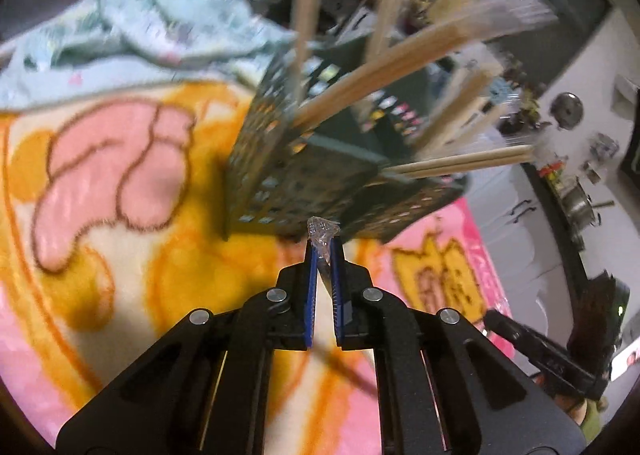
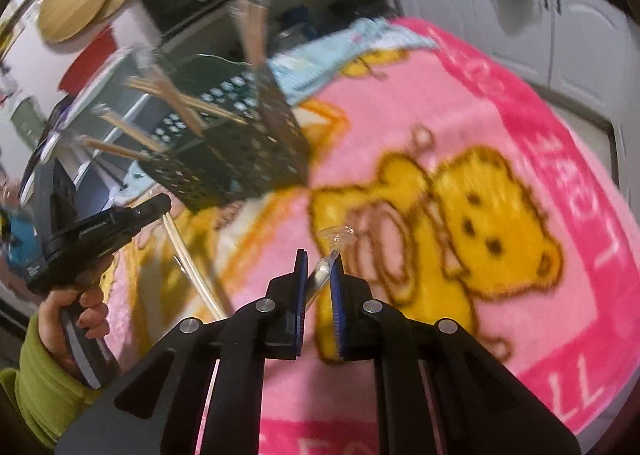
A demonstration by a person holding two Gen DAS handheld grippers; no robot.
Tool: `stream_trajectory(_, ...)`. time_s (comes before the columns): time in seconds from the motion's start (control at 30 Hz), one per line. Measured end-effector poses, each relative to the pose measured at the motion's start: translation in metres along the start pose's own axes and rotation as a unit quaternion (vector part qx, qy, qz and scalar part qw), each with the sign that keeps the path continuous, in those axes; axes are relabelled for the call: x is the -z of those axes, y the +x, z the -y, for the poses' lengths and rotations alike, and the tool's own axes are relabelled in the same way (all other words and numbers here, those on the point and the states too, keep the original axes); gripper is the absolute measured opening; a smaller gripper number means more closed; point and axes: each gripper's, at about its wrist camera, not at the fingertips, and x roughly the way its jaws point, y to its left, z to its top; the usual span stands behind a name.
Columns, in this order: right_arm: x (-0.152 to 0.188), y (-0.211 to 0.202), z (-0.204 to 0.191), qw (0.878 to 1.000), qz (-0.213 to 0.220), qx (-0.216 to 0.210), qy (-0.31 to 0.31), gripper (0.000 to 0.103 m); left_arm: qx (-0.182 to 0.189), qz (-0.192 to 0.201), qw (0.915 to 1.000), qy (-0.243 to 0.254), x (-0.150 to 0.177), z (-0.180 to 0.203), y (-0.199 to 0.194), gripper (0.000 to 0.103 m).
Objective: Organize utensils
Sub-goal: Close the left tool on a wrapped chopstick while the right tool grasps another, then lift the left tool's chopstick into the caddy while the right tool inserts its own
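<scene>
The left gripper [image 1: 323,245] is pinched nearly shut on the crinkled end of a clear plastic wrapper [image 1: 322,229]. The right gripper [image 2: 320,261], jaws slightly apart, clamps the wrapper's other end [image 2: 334,241]. Just ahead of both stands a dark perforated holder [image 1: 280,159] with wooden chopsticks [image 1: 384,71] sticking out, on a pink cartoon blanket [image 2: 520,103].

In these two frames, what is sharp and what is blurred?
Left wrist: the left gripper and its clear wrapper are sharp; the basket and chopsticks are motion-smeared. Right wrist: the right gripper is sharp, the blanket soft, and fisheye bends the edges.
</scene>
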Motion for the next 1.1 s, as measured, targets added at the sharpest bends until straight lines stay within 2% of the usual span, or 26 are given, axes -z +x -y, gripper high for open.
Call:
stream_trajectory(0.27,-0.016,-0.018,-0.043,0.996,0.036,-0.022,-0.076,0.008,0.028,0.048,0.9979,0.033,-0.001,0.033,-0.042,0.003)
stream_trajectory(0.4,-0.025,-0.030,-0.055,0.994,0.056,-0.029,-0.095,0.007,0.045,0.067,0.9959,0.041,-0.005,0.058,-0.043,0.002)
stream_trajectory(0.63,-0.043,-0.052,-0.066,0.988,0.097,-0.030,-0.113,0.006,0.065,0.101,0.9908,0.063,-0.016,0.080,-0.063,0.002)
stream_trajectory(1.1,-0.082,-0.085,-0.082,0.975,0.174,-0.027,-0.137,0.006,0.057,0.180,0.9765,0.103,-0.053,0.105,-0.101,0.002)
